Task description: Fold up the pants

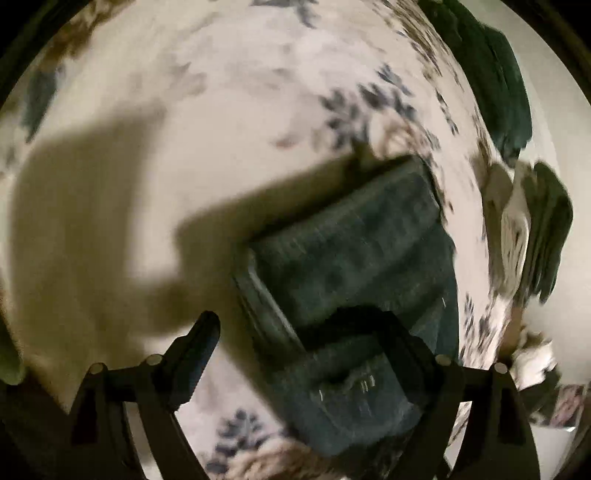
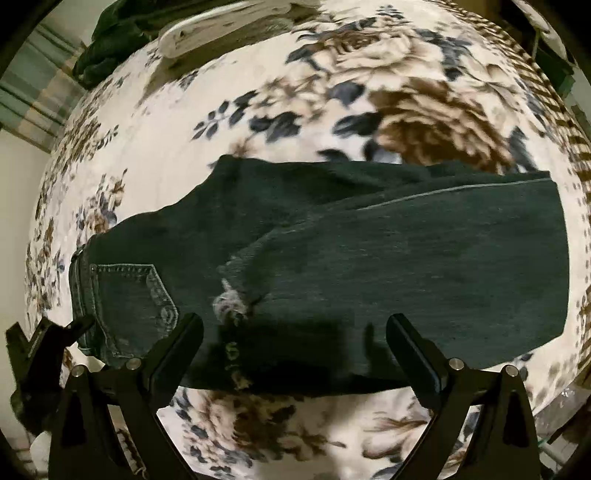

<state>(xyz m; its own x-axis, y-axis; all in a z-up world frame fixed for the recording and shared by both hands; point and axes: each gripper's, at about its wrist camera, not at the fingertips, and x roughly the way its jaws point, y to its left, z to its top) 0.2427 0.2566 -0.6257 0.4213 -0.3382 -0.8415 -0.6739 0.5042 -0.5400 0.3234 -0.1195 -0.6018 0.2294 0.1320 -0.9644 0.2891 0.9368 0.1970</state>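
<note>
Overall: dark jeans (image 2: 332,258) lay folded across a floral blanket (image 2: 369,92), with both hand-held grippers above them.
Jeans: in the right wrist view they stretched from left to right over the middle of the blanket, one layer laid over another; a back pocket (image 2: 129,302) with pale stitching sat at the left end and a frayed, whitish tear (image 2: 231,301) near the near edge.
Right gripper (image 2: 295,339): its two black fingers (image 2: 177,347) stood wide apart with nothing between them, aimed at the near edge of the jeans; the fabric showed in the gap, and contact could not be told.
Right pose: the tool looked down onto the cloth from the near side.
Left gripper (image 1: 306,350): the fingers were spread wide, the left one over bare blanket and the right one over the denim; the view was blurred, so touching could not be judged.
Left pose: it pointed steeply down at the folded end of the jeans (image 1: 351,258), which filled the middle and right of its view.
Shadow (image 1: 92,221): a broad dark shape fell across the blanket (image 1: 221,92) to the left of the denim.
Far edge: a dark green garment (image 2: 110,40) was bunched at the far left corner of the blanket, beside a white object (image 2: 229,26) that I could not identify.
Left of scene: the other gripper (image 2: 44,350) showed at the left rim of the right wrist view, next to the pocket end.
</note>
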